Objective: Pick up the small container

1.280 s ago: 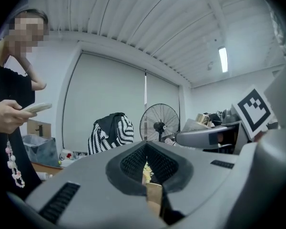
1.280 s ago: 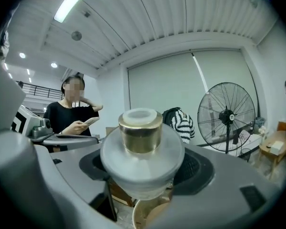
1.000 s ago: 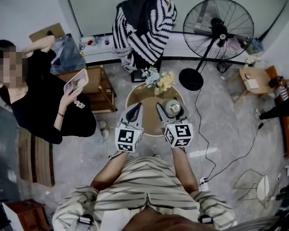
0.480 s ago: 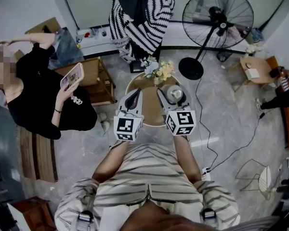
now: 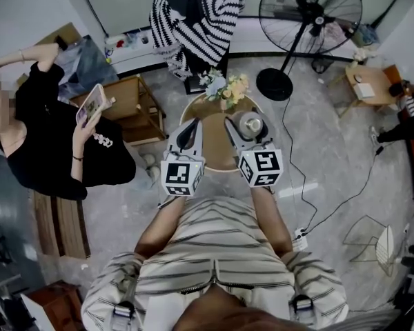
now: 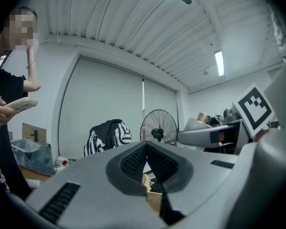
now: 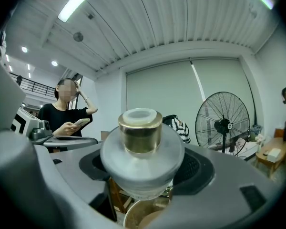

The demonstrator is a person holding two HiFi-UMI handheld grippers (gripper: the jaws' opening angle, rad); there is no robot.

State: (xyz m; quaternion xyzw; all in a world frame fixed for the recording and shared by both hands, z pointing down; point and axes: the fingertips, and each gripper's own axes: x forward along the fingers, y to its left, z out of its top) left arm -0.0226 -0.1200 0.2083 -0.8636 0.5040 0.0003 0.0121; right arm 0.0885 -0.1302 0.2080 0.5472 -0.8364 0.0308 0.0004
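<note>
The small container [image 7: 142, 149], a clear jar with a gold collar and a white cap, sits between the jaws of my right gripper [image 7: 143, 175], which is shut on its wide body. It hangs above the round wooden table [image 7: 136, 219]. From the head view the container [image 5: 250, 124] shows over the right part of the table [image 5: 214, 150], in the right gripper [image 5: 247, 128]. My left gripper [image 5: 190, 133] hovers over the left part of the table. Its jaws [image 6: 145, 173] are shut with nothing between them.
A flower bunch [image 5: 224, 88] stands at the table's far edge. A standing fan [image 5: 309, 12] and its cable lie to the right, a striped garment [image 5: 193, 19] hangs behind. A seated person with a phone [image 5: 90, 102] is at the left beside a wooden stool [image 5: 134, 109].
Both grippers keep their pose and the right one still holds the container. The head view has drifted, so the room sits a little higher in frame. The seated person raised an arm.
</note>
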